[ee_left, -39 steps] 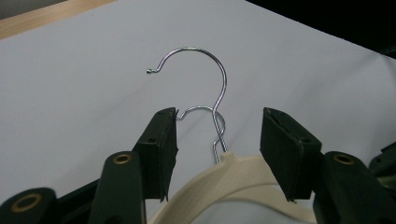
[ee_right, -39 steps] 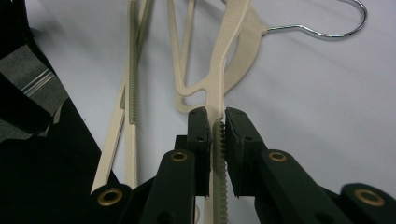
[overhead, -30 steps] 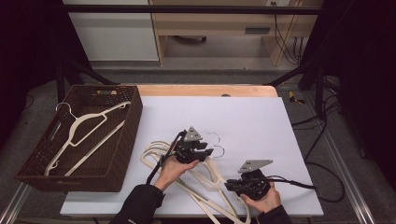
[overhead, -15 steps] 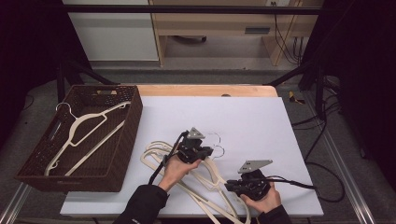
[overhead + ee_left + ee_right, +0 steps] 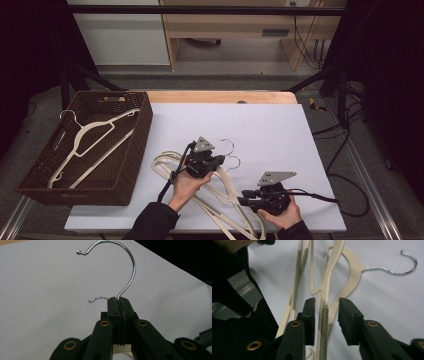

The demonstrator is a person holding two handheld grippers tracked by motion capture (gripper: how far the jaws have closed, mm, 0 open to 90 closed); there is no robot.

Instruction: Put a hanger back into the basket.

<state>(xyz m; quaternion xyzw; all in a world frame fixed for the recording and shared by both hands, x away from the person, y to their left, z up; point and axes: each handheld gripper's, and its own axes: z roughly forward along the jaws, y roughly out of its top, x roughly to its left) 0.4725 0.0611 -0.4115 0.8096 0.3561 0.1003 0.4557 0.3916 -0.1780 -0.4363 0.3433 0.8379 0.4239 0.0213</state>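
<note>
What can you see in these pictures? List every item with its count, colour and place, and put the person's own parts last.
Basket: one, dark brown wicker, left end of the table.
Hanger in basket: one, cream with a metal hook.
Hanger pile: several, cream, exact count unclear, near edge of the white tabletop.
Metal hooks: two visible, silver.
Left gripper: one, black, fingers shut on a hanger's hook.
Right gripper: one, black, fingers just opening, a ribbed hanger arm between them.
Hands: two, dark sleeves, bottom edge.
</note>
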